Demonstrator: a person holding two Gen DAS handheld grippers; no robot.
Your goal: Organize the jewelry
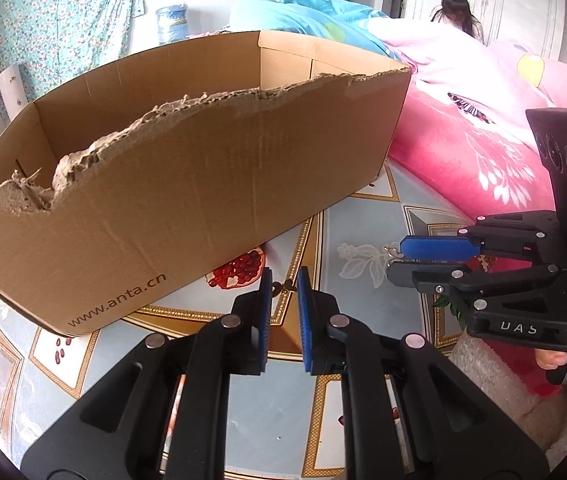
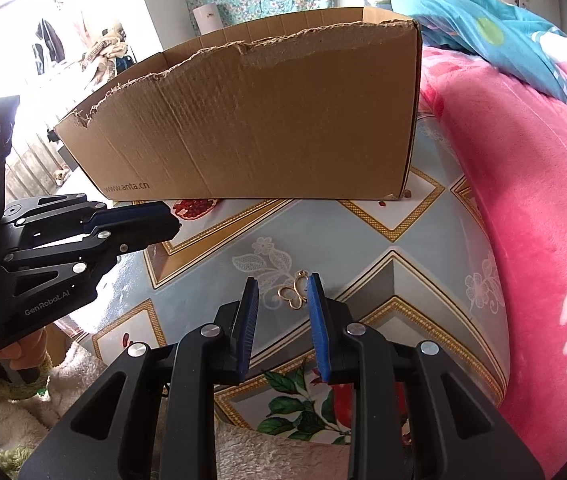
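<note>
Your right gripper (image 2: 282, 289) hangs with fingers parted around one gold butterfly-shaped jewelry piece (image 2: 294, 294) lying on the patterned table (image 2: 363, 240), while your left gripper (image 1: 284, 286), also parted, holds nothing beside one torn cardboard box (image 1: 187, 184).

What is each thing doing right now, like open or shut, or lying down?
Cardboard box: open on top, near wall torn ragged, standing on the table.
Gold butterfly-shaped jewelry piece: lying flat on the tablecloth, ungripped.
Right gripper: open, fingers either side of the jewelry piece.
Left gripper: open, holding nothing; a small gold item lies beyond its tips.
Tablecloth: spread flat under everything.
</note>
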